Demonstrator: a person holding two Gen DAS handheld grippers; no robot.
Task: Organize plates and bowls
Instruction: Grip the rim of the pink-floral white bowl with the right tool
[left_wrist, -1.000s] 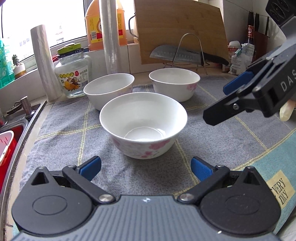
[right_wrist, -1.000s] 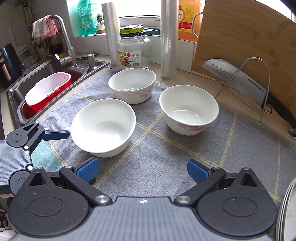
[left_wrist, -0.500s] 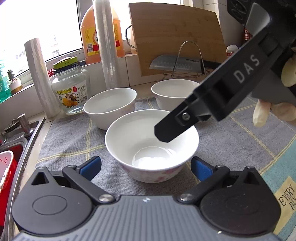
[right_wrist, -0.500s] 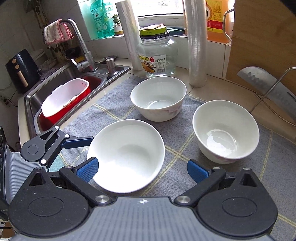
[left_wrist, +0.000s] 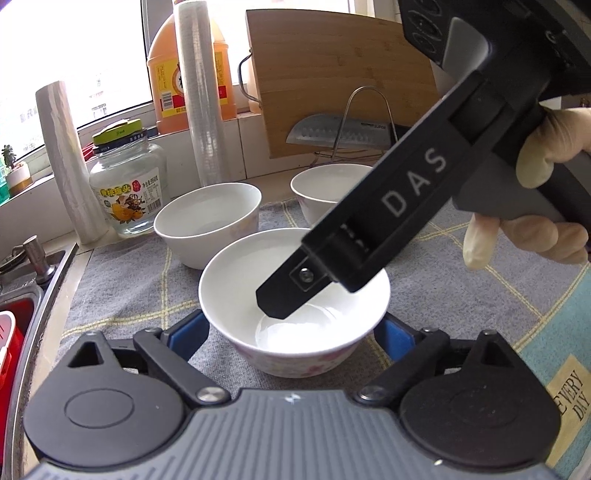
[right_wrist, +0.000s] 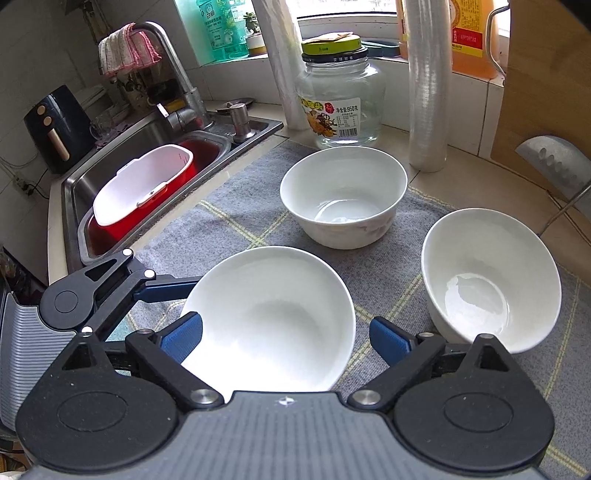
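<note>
Now both tongs, left tongs (left_wrist: 291, 332) and right tongs (right_wrist: 286, 338), are closing around one glossy white round bowl (left_wrist: 295, 295), pads not clearly touching, on nubbly grey cloth (left_wrist: 129, 288).

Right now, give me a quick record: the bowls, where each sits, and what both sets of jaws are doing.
bowls: three, white, upright, unstacked
surface: grey mat
near bowl: between the left gripper's jaws
left gripper: jaws closing; pad contact hidden by the rim
right gripper: above the near bowl, jaws closing, not gripping
jar-side bowl: in front of the jar, untouched
knife-side bowl: near the knife, untouched
</note>
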